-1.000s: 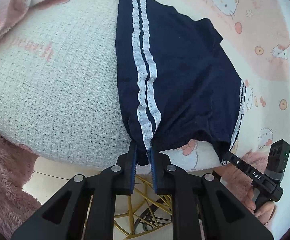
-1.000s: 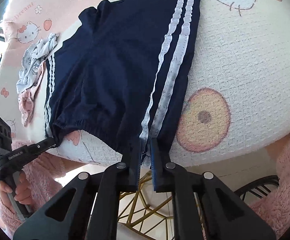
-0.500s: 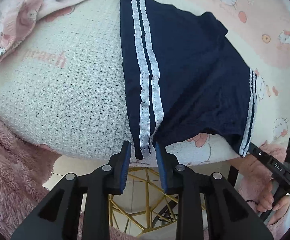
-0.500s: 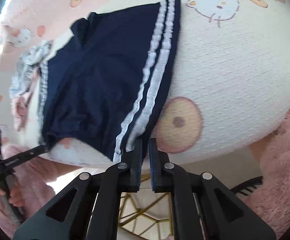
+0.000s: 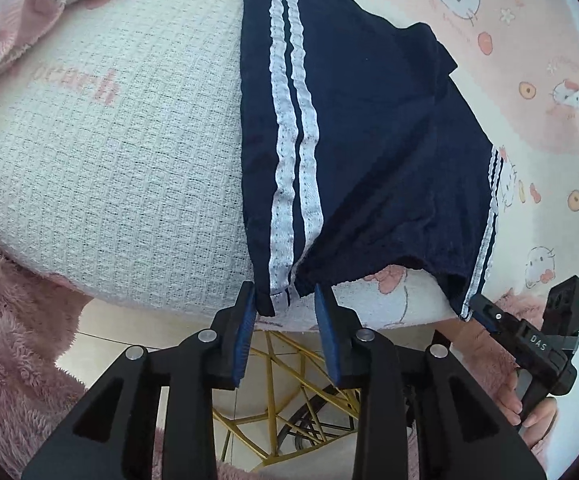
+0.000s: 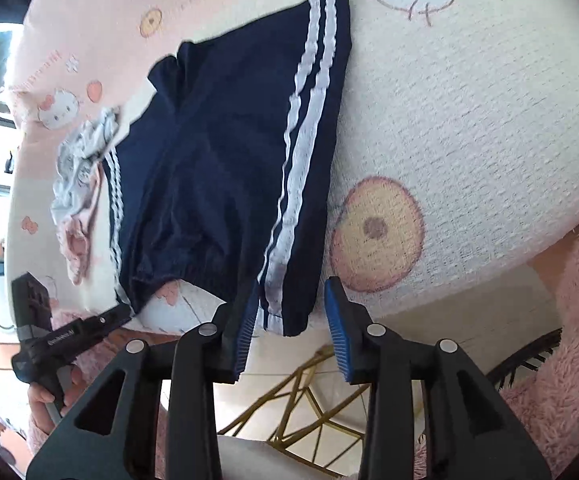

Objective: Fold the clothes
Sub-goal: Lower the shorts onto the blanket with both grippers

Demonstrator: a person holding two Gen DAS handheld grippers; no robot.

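Navy shorts (image 5: 369, 140) with two white stripes down each side lie flat on the surface (image 5: 109, 140), with the waistband hanging a little over the near edge at the bottom of both views. The spreading step looks finished, and the folding has not started.

The left gripper (image 5: 285, 312) sits at the bottom middle of the left wrist view. Its jaws are apart, and the striped waistband corner hangs loose between them, brushing one blue pad (image 5: 245, 328) but not pinched. The right gripper (image 6: 289, 316) is at the bottom middle of the right wrist view. Its jaws are opening, and the other striped corner dangles between them, not squeezed.

My guess is that the next move is the first fold. That would need a fresh pinch on one side of the shorts, then a lift across so one leg lands on the other. The cloth is soft and floppy, so it may bunch up.

A white waffle blanket (image 6: 469, 100) with pink cartoon cats covers the surface. A small crumpled garment (image 6: 77, 176) lies at the left of the right wrist view, just beside the shorts. Fluffy pink sleeves (image 5: 5, 340) show at the edges. Under the surface, gold chair legs (image 5: 273, 384) stand on a pale tiled floor.
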